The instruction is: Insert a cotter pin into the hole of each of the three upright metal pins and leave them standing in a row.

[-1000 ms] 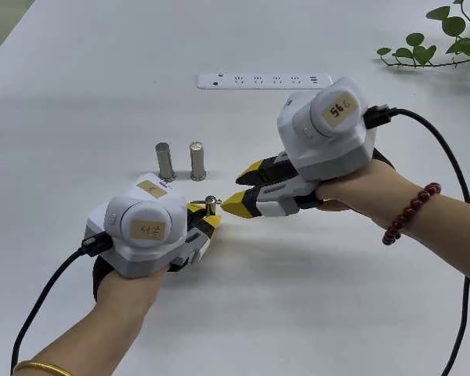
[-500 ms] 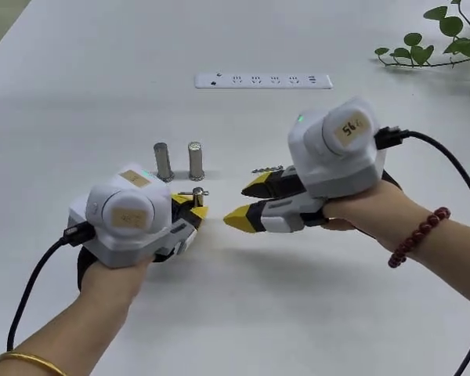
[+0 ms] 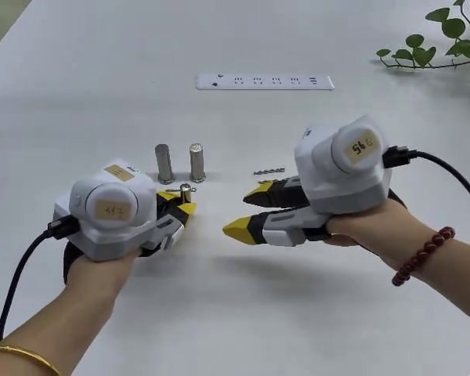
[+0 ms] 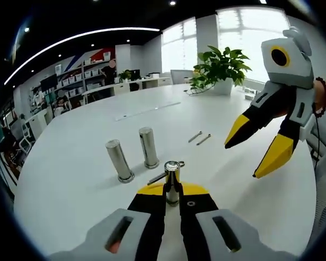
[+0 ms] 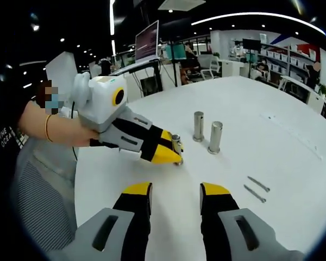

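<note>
Two bare metal pins (image 3: 164, 163) (image 3: 197, 162) stand upright side by side on the white table. My left gripper (image 3: 180, 207) is shut on a third metal pin (image 4: 173, 175), held upright just in front of them. A thin cotter pin (image 4: 157, 176) pokes out sideways near that pin's top. My right gripper (image 3: 247, 211) hovers open to the right of the held pin, apart from it, with nothing between its yellow fingertips (image 5: 137, 190). Two loose cotter pins (image 3: 269, 171) lie on the table behind the right gripper and also appear as cotter pins (image 5: 256, 188) in the right gripper view.
A white power strip (image 3: 264, 81) lies at the back of the table. A leafy plant (image 3: 446, 35) trails in at the far right corner. Black cables run from both grippers toward the near edge. Bare white tabletop (image 3: 78, 94) stretches to the left and front.
My left gripper has carried its pin to the left and nearer the two standing pins. The right gripper has drawn back to the right, widening the gap between the grippers.
</note>
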`<state>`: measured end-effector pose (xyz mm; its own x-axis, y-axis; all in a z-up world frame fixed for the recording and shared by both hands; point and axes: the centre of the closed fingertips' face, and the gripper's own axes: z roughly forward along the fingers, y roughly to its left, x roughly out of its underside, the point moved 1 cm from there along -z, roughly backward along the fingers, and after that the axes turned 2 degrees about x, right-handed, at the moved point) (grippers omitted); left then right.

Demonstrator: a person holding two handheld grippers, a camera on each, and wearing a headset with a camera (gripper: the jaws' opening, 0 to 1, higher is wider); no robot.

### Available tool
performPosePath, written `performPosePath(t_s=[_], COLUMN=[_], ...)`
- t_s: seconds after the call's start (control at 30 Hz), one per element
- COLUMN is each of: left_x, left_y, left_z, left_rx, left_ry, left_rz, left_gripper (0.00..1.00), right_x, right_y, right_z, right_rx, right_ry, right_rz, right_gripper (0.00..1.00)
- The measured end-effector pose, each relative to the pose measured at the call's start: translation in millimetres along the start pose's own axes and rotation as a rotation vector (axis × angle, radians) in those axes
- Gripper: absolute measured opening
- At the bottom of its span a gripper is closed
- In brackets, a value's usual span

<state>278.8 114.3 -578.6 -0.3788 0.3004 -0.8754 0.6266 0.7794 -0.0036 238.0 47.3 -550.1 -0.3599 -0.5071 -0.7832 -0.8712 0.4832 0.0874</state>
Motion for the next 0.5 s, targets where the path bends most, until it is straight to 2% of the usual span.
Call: performPosePath(t_s=[0.07,0.5], left_x=[2.6,1.3], left_y=[0.4,-1.6], left_z=[0.7,-1.5], left_rx=[0.001,0.004], left_ry=[0.007,-0.009], left_rz=[-0.003,-0.015], left_gripper=[0.05,0.06], right_x=[0.7,3.5], right_y=[-0.2,-0.6], right_z=[-0.2,1.3], right_rx=[0.002,0.001], right_ry=[0.002,0.001], right_rz=[0.002,0.004], right_gripper=[0.31,0.31])
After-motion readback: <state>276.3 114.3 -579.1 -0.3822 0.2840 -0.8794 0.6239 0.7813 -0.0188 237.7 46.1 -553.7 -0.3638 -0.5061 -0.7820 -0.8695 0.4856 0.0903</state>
